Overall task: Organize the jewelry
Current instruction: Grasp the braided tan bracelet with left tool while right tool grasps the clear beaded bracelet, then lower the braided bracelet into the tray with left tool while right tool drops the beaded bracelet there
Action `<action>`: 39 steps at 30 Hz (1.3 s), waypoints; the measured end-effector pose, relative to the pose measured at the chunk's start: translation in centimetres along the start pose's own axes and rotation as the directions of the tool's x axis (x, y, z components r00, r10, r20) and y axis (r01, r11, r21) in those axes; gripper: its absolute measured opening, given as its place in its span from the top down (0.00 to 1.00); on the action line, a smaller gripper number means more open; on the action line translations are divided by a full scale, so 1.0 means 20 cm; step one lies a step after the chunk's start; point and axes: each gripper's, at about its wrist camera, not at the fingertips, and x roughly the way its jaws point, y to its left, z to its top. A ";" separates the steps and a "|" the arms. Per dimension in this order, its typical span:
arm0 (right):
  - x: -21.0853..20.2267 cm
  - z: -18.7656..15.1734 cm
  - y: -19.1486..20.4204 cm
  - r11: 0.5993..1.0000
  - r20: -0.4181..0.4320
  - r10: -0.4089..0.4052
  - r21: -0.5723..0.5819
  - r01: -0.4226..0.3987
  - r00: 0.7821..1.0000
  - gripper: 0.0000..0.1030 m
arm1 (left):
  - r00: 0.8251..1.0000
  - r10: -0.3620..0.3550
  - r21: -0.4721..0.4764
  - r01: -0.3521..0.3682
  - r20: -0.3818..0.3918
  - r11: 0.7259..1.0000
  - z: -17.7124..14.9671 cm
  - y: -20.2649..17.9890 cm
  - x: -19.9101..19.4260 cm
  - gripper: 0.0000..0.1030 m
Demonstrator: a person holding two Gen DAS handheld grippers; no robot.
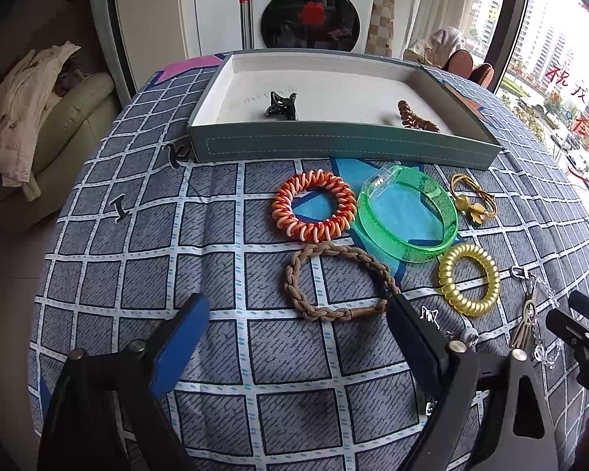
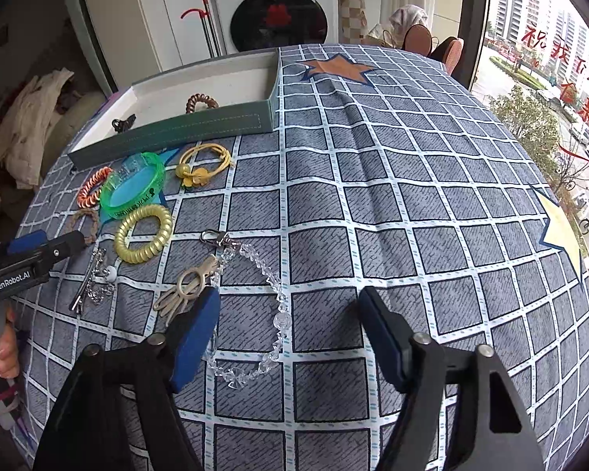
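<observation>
The left tool [image 1: 298, 314] stands wide over the brown braided bracelet [image 1: 335, 280] on the checked surface [image 1: 216, 235], the right tool [image 2: 290, 306] is also apart and empty beside the crystal bead chain [image 2: 278, 314], before the tray [image 1: 333, 145]

Bracelets [image 1: 407, 214] before tray [image 1: 345, 145]

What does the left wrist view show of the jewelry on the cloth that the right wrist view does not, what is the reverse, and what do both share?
Only the left wrist view shows the whole brown braided bracelet, lying between the open left gripper's fingers.

Only the right wrist view shows the whole clear bead chain beside the open right gripper, plus the orange star on the cloth.

Both show the green bangle, gold coil ring, orange coil ring and the tray holding a black clip.
</observation>
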 end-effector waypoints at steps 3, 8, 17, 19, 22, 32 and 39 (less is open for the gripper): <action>0.00 -0.01 0.04 0.998 0.016 -0.034 -0.055 0.035 0.999 0.40 | 1.000 0.010 0.032 -0.011 0.017 0.999 -0.01 -0.03 0.00 0.05; 0.00 0.00 0.07 0.997 0.013 -0.013 -0.079 0.014 1.000 0.65 | 0.997 -0.038 0.116 0.030 0.060 0.993 -0.01 -0.11 -0.01 0.62; -0.08 0.05 0.04 0.998 0.039 0.050 -0.033 -0.049 0.998 0.92 | 0.984 -0.165 0.103 0.158 0.066 0.982 0.02 -0.07 -0.11 0.71; -0.13 0.09 0.04 0.997 0.060 0.068 -0.037 -0.066 0.996 0.92 | 0.980 -0.187 0.088 0.180 0.075 0.980 0.05 -0.05 -0.15 0.71; -0.19 0.16 0.06 0.995 0.092 0.087 -0.051 -0.083 0.992 0.92 | 0.976 -0.195 0.090 0.187 0.092 0.978 0.09 -0.02 -0.20 0.71; -0.29 0.48 0.12 0.973 0.155 0.230 -0.038 -0.227 0.961 0.92 | 0.966 -0.198 0.112 0.180 0.169 0.977 0.33 0.01 -0.30 0.71; -0.21 0.80 0.21 0.953 0.167 0.304 -0.051 -0.300 0.938 0.92 | 0.969 -0.167 0.106 0.149 0.185 0.983 0.61 0.04 -0.20 0.71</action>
